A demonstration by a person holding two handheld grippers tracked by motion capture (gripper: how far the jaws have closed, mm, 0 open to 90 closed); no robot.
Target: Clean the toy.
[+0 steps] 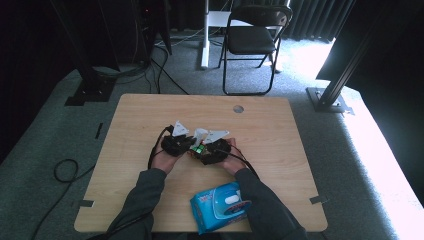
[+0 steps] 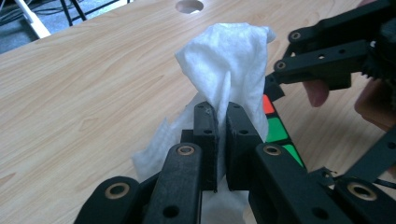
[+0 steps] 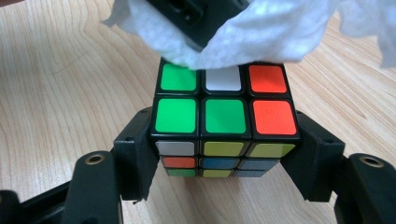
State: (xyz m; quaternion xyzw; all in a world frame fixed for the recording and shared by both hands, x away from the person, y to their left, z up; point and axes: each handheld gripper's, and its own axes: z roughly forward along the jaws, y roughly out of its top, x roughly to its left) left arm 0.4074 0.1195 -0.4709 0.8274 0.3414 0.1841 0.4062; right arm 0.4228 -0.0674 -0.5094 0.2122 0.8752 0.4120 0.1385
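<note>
Cube [image 3: 224, 116] and wipe [image 2: 231, 60] meet at the middle of the high view, where both hands come together over the wooden table [image 1: 150, 115]. The right gripper [image 3: 224, 154] has its two jaws pressed against opposite sides of the cube, one at lower left and one at lower right of its own view, so the cube sits steady with its green, white and orange face turned up and free to be rubbed. The left gripper [image 2: 217, 140] is pinched nearly shut on a bunched white wipe; the cloth stands up above the jaws in the upper middle of the left gripper view and hangs loose below them. In the right gripper view that wipe lies across the top edge of the frame, touching the far row of the cube's upper face, which suits a wiping stroke across it. One gripper braces, the other cleans, as I judge it. The blue pack of wipes [image 1: 220, 206] lies at the bottom centre of the high view, between the forearms, near for a fresh sheet.
</note>
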